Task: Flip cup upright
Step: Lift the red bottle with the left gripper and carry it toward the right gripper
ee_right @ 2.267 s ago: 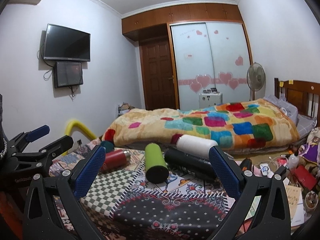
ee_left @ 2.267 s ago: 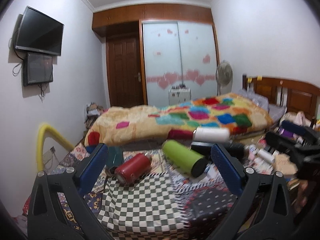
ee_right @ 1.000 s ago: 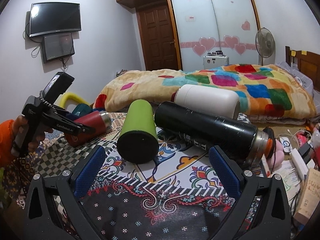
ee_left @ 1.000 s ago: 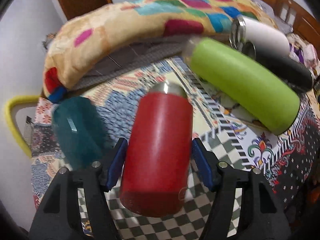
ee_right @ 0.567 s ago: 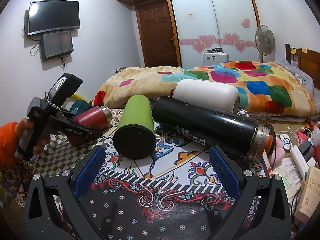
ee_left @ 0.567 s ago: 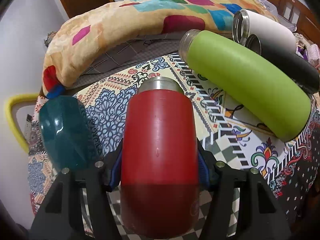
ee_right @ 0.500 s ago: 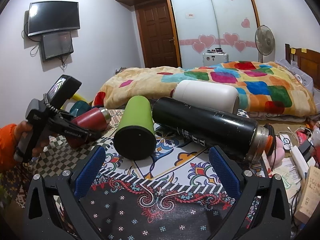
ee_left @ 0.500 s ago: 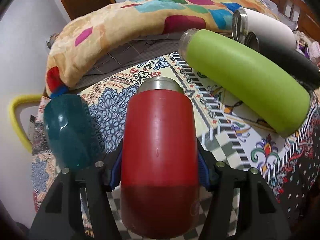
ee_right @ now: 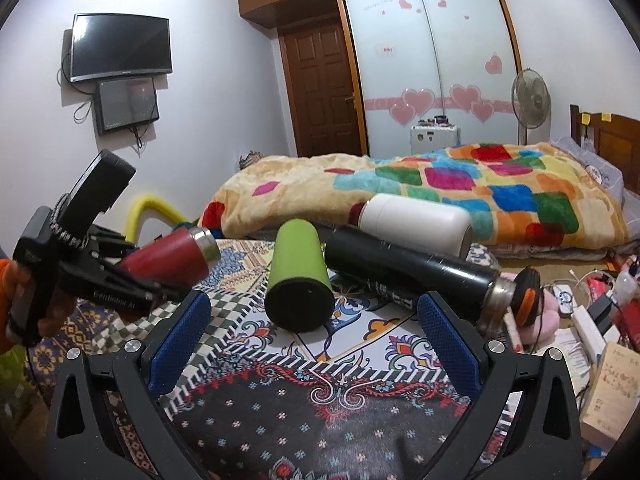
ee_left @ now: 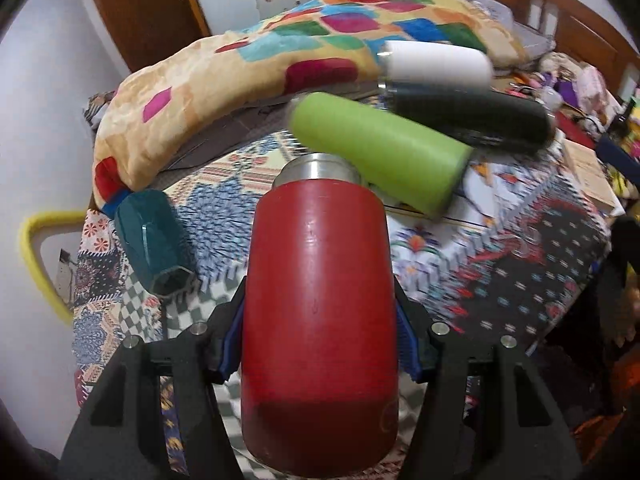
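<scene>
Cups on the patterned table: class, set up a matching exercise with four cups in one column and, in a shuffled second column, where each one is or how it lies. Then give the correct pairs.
Column one:
1. red cup
2. green cup
3. black cup
4. teal cup

Column two:
A. lying on its side with its dark base toward the right gripper
B. clamped in the left gripper, raised off the table
C. lying at the table's left edge in the left wrist view
D. lying in front of the white cup

Pairs: 1-B, 2-A, 3-D, 4-C
</scene>
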`<action>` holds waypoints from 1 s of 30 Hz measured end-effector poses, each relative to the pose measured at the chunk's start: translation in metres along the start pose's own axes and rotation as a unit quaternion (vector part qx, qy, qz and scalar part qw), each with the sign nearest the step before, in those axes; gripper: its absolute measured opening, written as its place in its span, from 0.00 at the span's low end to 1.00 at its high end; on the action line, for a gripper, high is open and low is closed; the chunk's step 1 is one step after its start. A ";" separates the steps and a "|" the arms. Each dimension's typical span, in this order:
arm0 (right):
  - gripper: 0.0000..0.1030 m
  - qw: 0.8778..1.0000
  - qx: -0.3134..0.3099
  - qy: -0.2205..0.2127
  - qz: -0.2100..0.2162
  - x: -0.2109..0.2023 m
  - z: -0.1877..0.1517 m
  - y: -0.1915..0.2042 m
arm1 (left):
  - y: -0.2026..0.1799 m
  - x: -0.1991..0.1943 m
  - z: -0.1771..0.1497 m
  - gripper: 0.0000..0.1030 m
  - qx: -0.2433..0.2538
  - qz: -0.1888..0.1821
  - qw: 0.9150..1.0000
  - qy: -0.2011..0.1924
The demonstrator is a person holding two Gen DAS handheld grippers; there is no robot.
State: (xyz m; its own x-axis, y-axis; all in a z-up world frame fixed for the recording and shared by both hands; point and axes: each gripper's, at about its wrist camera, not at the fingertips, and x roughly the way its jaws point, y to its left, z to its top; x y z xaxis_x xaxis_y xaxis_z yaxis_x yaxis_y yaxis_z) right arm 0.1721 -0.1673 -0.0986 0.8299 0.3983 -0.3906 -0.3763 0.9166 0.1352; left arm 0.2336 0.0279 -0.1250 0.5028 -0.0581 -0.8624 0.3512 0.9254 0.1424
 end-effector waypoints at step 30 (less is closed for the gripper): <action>1.00 1.000 -0.004 0.021 -0.019 -0.007 -0.020 -0.008 | -0.087 0.036 -0.007 0.60 0.063 -0.076 0.995 0.034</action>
State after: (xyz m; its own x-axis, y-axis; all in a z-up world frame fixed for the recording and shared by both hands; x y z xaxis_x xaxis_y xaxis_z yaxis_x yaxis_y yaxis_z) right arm 0.1613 -0.1777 -0.1150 0.8261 0.3608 -0.4328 -0.3478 0.9309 0.1121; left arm 0.2161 -0.0522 -0.1721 0.3841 -0.1643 -0.9085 0.5178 0.8531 0.0646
